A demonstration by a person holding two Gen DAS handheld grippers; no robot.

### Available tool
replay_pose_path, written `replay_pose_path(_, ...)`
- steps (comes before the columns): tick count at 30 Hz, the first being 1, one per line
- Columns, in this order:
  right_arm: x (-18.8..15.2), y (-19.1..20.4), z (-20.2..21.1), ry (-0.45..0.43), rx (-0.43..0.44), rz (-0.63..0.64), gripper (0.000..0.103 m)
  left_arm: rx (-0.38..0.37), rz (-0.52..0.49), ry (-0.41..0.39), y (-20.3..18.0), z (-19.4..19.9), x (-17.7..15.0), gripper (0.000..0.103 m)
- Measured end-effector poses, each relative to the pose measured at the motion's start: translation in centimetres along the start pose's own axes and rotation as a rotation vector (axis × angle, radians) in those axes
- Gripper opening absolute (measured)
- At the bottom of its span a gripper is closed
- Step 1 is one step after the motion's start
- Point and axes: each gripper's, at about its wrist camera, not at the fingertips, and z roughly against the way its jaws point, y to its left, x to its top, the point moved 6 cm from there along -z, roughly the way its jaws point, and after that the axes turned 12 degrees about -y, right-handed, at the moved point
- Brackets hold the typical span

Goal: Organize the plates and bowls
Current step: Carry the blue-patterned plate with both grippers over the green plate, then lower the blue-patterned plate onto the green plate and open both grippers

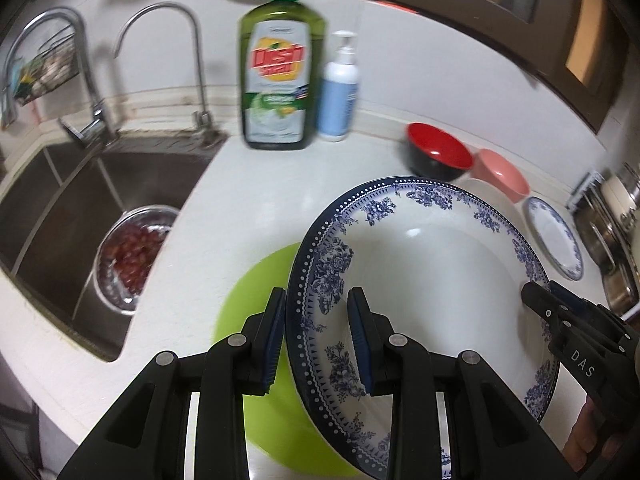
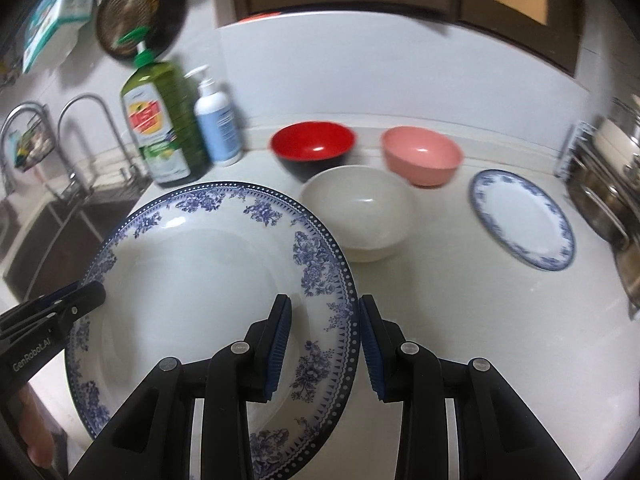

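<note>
I have the large blue-patterned plate (image 1: 420, 304) held between both tools, lifted off the white worktop (image 2: 460, 320) and tilted. My left tool (image 1: 316, 340) is clamped on the plate's left rim, one pad under the edge and the other on the inner face. My right tool (image 2: 325, 344) is clamped on the opposite rim in the same way, with the rim running up between its blue pads (image 2: 280, 344).

Below my left tool, partly hidden by the plate, lies a lime-green plate (image 1: 248, 312) on the worktop. Ahead of my right tool stands a white bowl (image 2: 360, 212). Beyond it, toward the wall, are a red bowl with a black outside (image 2: 313, 146) and a pink bowl (image 2: 422, 156), side by side but apart. To the right of my right tool and further ahead, a smaller blue-rimmed plate (image 2: 522, 220) lies flat.

Ahead of my left tool stand a green dish soap bottle (image 1: 280, 76) and a white pump bottle (image 1: 338, 92), just beside each other. To its left is the sink (image 1: 60, 200), with a metal strainer of red fruit (image 1: 132, 252) in it.
</note>
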Motion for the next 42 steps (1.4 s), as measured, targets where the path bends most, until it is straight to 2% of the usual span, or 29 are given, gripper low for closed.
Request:
replay_pose_path(7,-1.0,3.6,-2.4,0.047,0.056,0.031,0.036,0.054,0.037,0.031,3.6,-0.9,-1.1,0.031)
replay_pose_path(14,-2.1,5.6,-4.1,0.089,0.073,0.056,0.036,0.069,0.059,0.069,4.9,-2.1,-2.4,0.031)
replay_pose_path(31,-4.3,6.5,-6.4,0.186,0.078,0.073,0.038,0.084,0.068,0.139,6.1,-4.4,-4.2,0.031)
replay_pose_path(42,-4.5,6.6,-6.5,0.193,0.068,0.106,0.039,0.080,0.066,0.163,6.0,-4.5,-5.0,0.031)
